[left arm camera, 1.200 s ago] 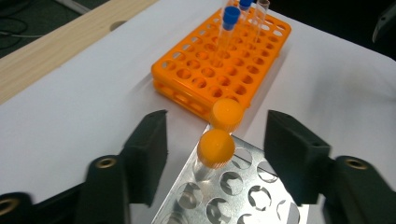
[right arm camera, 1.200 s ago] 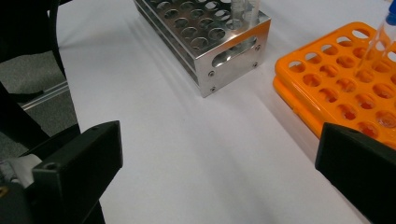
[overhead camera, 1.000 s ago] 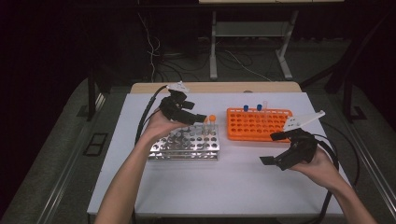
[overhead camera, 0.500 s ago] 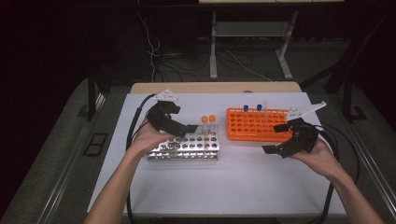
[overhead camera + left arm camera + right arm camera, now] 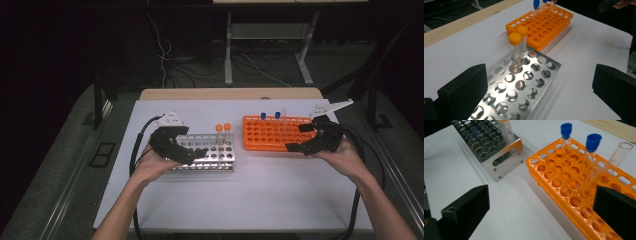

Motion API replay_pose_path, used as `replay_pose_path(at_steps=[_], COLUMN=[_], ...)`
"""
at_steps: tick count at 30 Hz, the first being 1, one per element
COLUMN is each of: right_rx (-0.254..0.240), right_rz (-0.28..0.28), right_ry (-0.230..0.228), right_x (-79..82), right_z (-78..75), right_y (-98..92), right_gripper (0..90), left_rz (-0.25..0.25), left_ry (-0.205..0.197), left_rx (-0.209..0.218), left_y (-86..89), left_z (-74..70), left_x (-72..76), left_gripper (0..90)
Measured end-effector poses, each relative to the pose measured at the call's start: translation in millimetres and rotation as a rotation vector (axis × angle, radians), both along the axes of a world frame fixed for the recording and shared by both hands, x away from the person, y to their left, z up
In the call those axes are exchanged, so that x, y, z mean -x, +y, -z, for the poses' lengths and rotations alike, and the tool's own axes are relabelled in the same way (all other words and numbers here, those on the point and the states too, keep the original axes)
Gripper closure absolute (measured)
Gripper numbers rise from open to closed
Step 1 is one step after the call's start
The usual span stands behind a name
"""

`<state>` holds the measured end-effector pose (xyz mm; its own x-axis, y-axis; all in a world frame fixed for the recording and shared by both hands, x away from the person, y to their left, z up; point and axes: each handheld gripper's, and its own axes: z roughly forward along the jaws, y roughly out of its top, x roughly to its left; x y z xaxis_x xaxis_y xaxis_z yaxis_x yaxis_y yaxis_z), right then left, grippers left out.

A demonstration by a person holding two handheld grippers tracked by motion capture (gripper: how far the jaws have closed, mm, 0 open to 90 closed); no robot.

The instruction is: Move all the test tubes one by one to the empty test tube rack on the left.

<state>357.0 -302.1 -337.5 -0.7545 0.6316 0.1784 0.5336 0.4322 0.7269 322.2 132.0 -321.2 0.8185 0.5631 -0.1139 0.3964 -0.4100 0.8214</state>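
A metal rack (image 5: 210, 156) stands left of centre with two orange-capped tubes (image 5: 223, 128) upright at its far right corner. My left gripper (image 5: 192, 142) hovers open over the rack's left part; in the left gripper view the jaws stand wide apart above the rack (image 5: 524, 82), with the orange-capped tubes (image 5: 514, 40) ahead. An orange rack (image 5: 272, 134) on the right holds two blue-capped tubes (image 5: 270, 116) and a clear uncapped tube (image 5: 283, 113). My right gripper (image 5: 297, 138) is open at that rack's right end, nothing between its jaws; ahead are the orange rack (image 5: 564, 185) and blue-capped tubes (image 5: 593, 141).
The racks sit on a white table (image 5: 240, 200) with a wooden strip (image 5: 230, 93) along its far edge. Cables trail from both grippers off the table's sides. A metal stand (image 5: 229, 45) and floor cables lie beyond the table.
My left gripper has drawn back toward the person and to the left, off the orange-capped tubes. My right gripper has moved away from the person to the orange rack's right end.
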Motion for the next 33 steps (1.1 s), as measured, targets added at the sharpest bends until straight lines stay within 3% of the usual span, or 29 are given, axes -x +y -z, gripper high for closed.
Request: replay_pose_path(at_steps=[20,24,26,28,33], right_rx=[0.029,0.028,0.023,0.028,0.047], right_rz=[0.081,0.091,0.087,0.091,0.090], right_ry=[-0.005,-0.004,-0.009,-0.012,-0.017], right_x=[-38.1,-45.3,-48.1,-50.7,-56.2], right_z=[25.6,34.7,39.4,43.7,50.9], right_y=[-9.2,-10.0,-10.5,-10.0,-6.9], right_gripper=[0.6,6.6,15.2,16.2,32.3], left_rz=[-0.014,-0.017,-0.017,-0.014,-0.002], left_ry=[0.008,0.016,0.017,0.019,0.022], left_rx=[0.047,0.052,0.050,0.048,0.044], left_y=[10.7,12.3,12.8,12.9,12.5], left_z=[27.0,34.2,36.6,38.1,39.4], left_x=[30.2,34.2,36.0,38.0,42.8], left_gripper=[0.0,0.0,0.0,0.0,0.0])
